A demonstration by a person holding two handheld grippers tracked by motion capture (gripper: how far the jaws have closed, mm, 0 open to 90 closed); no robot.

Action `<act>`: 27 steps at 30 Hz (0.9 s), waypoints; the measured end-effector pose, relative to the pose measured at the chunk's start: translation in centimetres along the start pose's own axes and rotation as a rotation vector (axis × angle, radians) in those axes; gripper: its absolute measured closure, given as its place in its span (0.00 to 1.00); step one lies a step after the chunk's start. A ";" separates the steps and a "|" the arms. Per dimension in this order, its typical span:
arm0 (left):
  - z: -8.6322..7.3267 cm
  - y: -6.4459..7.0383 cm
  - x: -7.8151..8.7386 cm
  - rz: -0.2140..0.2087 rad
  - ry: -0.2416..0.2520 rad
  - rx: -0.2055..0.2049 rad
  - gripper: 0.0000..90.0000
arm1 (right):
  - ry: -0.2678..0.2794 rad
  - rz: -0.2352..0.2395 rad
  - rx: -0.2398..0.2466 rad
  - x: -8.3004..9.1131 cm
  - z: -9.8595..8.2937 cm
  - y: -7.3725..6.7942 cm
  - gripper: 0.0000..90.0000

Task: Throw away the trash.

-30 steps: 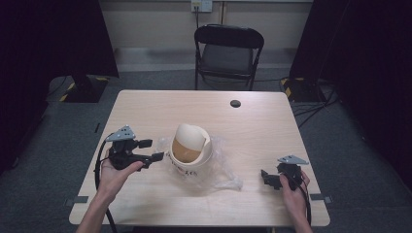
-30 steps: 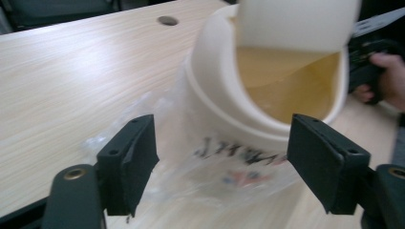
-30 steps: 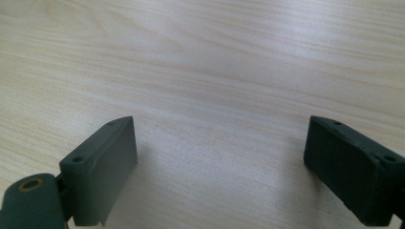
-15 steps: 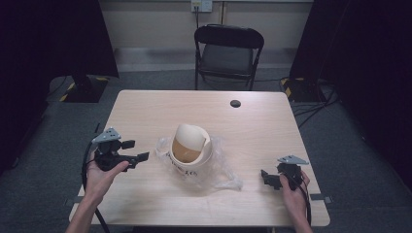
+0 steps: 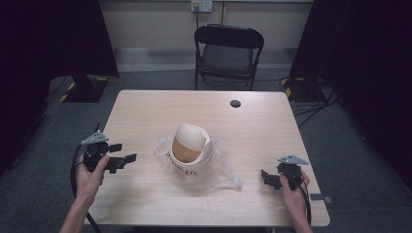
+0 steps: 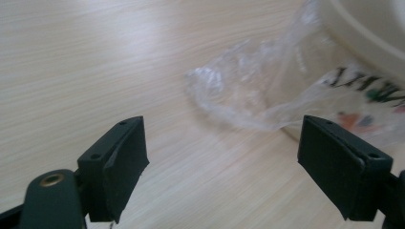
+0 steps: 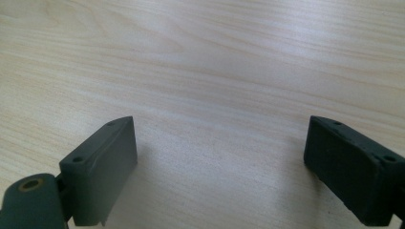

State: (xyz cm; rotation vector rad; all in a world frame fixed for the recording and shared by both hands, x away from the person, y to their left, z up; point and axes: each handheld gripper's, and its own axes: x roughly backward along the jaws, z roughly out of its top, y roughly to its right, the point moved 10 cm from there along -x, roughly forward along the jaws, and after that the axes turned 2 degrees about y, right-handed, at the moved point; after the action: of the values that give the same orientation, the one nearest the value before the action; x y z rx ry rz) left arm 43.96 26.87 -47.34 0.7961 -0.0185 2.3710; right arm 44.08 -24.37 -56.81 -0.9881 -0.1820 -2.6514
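A: What has changed since a second ago?

B: The left tongs (image 5: 127, 158) have drawn back from the cream paper tub (image 5: 190, 149) toward the left edge of the pale wooden table (image 5: 155, 111); they now sit apart from the tub, jaws spread and empty. That reads as a release or a reset.

A: And the right tongs (image 5: 266, 177)?

B: Unmoved near the right edge, jaws wide over bare wood.

A: The tub itself?

B: Mid-table, upright inside a crumpled clear plastic bag (image 6: 248, 95); it looks brownish within, contents unclear.
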 end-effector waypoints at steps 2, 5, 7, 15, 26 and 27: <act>-0.6 -0.5 0.0 0.013 -0.011 0.008 0.19 | 0.000 0.000 0.000 0.0 0.0 0.0 0.11; -1.4 -1.4 -0.1 0.039 -0.028 0.016 0.19 | 0.000 0.000 0.000 0.0 0.0 0.0 0.11; -2.0 -2.2 -0.3 0.068 -0.044 0.018 0.19 | 0.000 0.000 0.000 0.0 0.0 0.0 0.11; -4.9 -4.5 -0.6 0.132 -0.096 0.059 0.19 | 0.000 0.000 0.000 0.0 0.0 0.0 0.11; -8.4 -5.9 -1.6 0.201 -0.160 0.076 0.19 | 0.000 0.000 0.000 0.0 0.0 0.0 0.11; -8.6 -5.9 -1.6 0.211 -0.169 0.071 0.19 | 0.000 0.000 0.000 0.0 0.0 0.0 0.11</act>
State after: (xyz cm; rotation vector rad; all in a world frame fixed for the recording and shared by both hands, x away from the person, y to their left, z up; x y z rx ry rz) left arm 43.67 32.46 -56.33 1.0735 -0.0934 2.5055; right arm 44.08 -24.37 -56.81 -0.9883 -0.1820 -2.6514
